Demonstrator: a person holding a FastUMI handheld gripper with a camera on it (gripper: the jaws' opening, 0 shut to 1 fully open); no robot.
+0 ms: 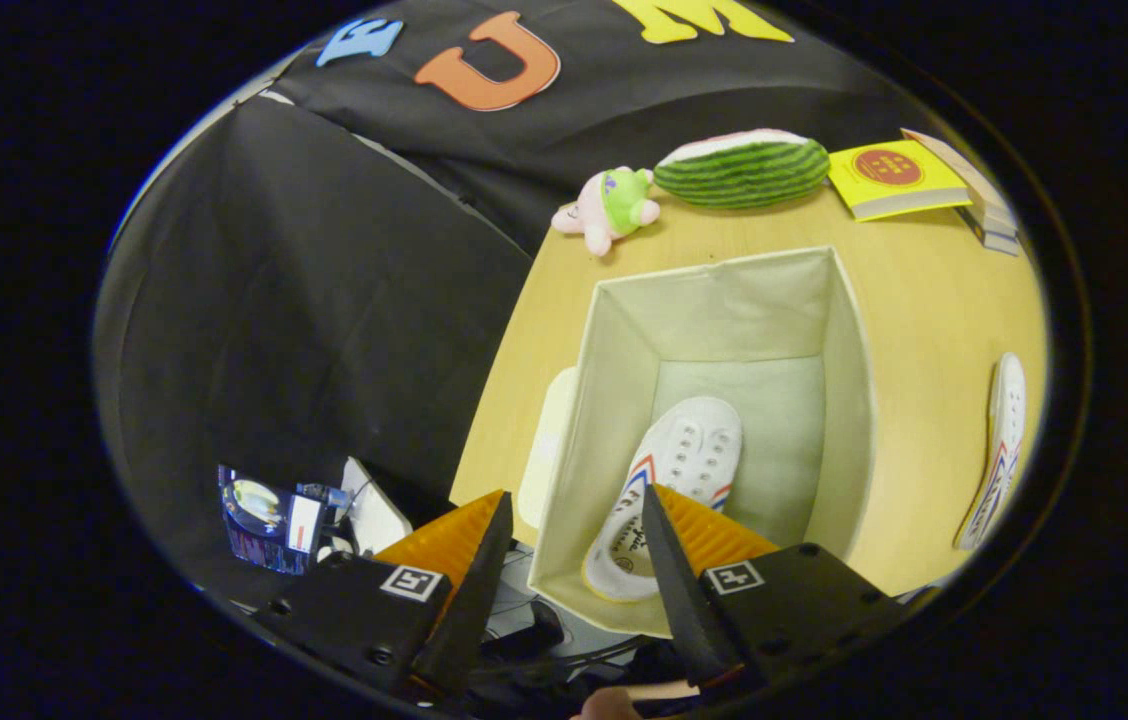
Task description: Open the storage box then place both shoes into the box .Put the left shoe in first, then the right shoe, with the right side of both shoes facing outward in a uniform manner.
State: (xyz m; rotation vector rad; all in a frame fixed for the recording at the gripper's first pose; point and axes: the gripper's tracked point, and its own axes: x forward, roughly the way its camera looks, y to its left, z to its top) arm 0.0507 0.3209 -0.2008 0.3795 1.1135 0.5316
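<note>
A cream fabric storage box stands open on the wooden table. One white canvas shoe with red and blue stripes lies on its side inside the box, against the near wall. My gripper hovers above the box's near left corner, open, with nothing between its fingers. The right finger overlaps the shoe's heel end in the picture. A second white shoe lies on the table to the right of the box. The box's lid leans flat beside the left wall.
At the table's far edge lie a pink and green plush toy, a watermelon-shaped cushion, and a yellow book next to stacked books. Left of the table, below its edge, sits some equipment.
</note>
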